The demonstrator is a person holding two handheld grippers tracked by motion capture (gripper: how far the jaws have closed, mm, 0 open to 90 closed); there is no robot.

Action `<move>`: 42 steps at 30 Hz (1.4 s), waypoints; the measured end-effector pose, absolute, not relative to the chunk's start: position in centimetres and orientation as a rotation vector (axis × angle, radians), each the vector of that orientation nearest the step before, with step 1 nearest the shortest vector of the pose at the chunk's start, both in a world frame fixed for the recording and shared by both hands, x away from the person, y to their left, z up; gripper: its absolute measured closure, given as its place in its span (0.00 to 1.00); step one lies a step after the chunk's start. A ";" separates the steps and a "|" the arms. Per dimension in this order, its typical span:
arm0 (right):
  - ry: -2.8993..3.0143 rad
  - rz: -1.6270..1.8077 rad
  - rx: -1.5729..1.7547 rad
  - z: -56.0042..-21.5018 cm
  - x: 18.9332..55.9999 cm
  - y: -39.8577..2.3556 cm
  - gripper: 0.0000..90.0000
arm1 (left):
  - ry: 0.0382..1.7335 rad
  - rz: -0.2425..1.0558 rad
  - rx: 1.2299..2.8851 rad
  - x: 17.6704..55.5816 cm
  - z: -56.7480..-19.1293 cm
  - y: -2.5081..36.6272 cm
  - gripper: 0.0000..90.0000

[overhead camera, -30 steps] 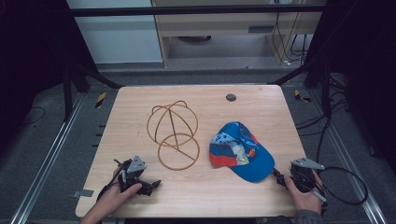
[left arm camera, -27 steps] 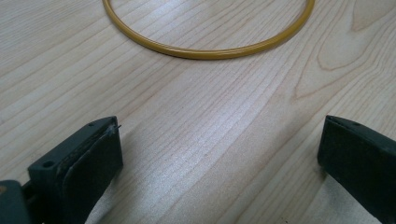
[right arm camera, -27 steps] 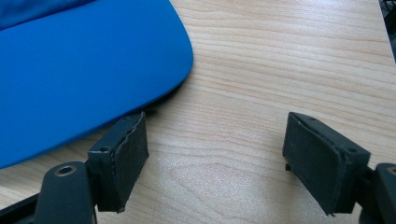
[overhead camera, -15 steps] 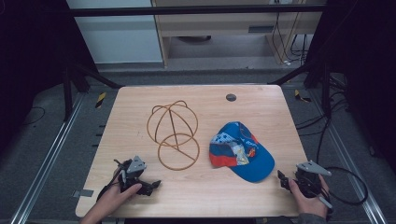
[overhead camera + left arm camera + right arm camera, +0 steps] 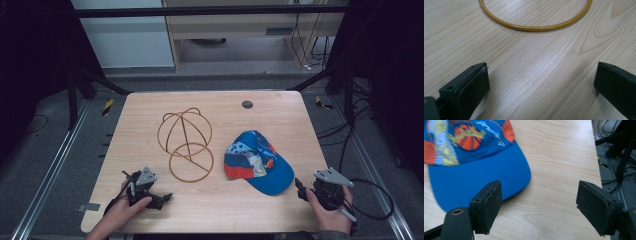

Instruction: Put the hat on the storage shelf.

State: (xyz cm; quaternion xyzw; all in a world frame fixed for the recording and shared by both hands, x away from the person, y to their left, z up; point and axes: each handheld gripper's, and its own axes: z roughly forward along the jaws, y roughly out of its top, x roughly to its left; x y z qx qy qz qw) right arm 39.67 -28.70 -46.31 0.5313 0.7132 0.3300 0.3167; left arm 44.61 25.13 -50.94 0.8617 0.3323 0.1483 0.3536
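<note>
Right hand-held gripper (image 5: 302,188) raised beside cap (image 5: 257,161), wide open, empty.

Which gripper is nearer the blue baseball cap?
Right gripper, open just beside the blue baseball cap at its brim; left gripper sits across the table near the wire stand.

Your left hand (image 5: 131,202) rests low at the near left, its forearm coming in from the near edge. The left gripper (image 5: 162,196) lies almost level, pointing right, with its jaws set wide apart and nothing between them. Your right hand (image 5: 327,207) sits at the near right. The right gripper (image 5: 299,186) points left and slightly far, jaws spread wide and empty.
</note>
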 end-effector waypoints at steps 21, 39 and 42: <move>2.061 0.858 1.311 -43.6 41.7 -25.4 0.14 | 0.859 0.383 2.228 44.6 -50.9 25.1 0.00; 2.121 0.847 1.231 -42.7 42.5 -23.6 0.16 | 0.859 0.383 2.228 44.6 -50.9 25.1 0.00; 2.127 0.847 1.227 -42.5 42.6 -23.5 0.17 | 0.859 0.383 2.228 44.6 -50.9 25.1 0.00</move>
